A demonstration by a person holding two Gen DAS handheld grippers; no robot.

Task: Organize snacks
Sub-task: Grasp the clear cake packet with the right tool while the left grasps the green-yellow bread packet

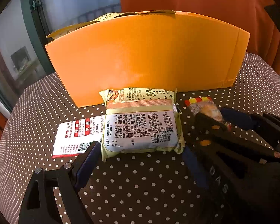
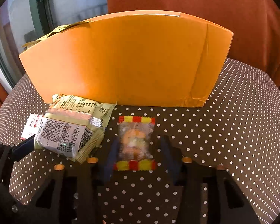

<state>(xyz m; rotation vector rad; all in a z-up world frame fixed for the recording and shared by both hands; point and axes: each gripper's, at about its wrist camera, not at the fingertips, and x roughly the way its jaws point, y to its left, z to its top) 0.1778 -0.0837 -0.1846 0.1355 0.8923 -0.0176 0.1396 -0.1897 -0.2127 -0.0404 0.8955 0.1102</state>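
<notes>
Polka-dot tablecloth (image 2: pixel 233 123) under orange box (image 2: pixel 125 59), window (image 2: pixel 69 0) behind.

The orange box (image 1: pixel 143 56) hides its contents; the clear snack packet (image 2: pixel 134 141) is motion-blurred

Polka-dot tablecloth (image 1: pixel 140 183), rust-orange curtain (image 2: pixel 196 9), perhaps a hazy window (image 1: pixel 74 0) behind.

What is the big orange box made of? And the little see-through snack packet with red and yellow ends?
The orange box looks like cardboard with a smooth matte skin: it has a crease and a crumpled bottom corner. The little snack packet looks like thin clear plastic film, since the food shows through; its zigzag ends are printed red and yellow.
</notes>
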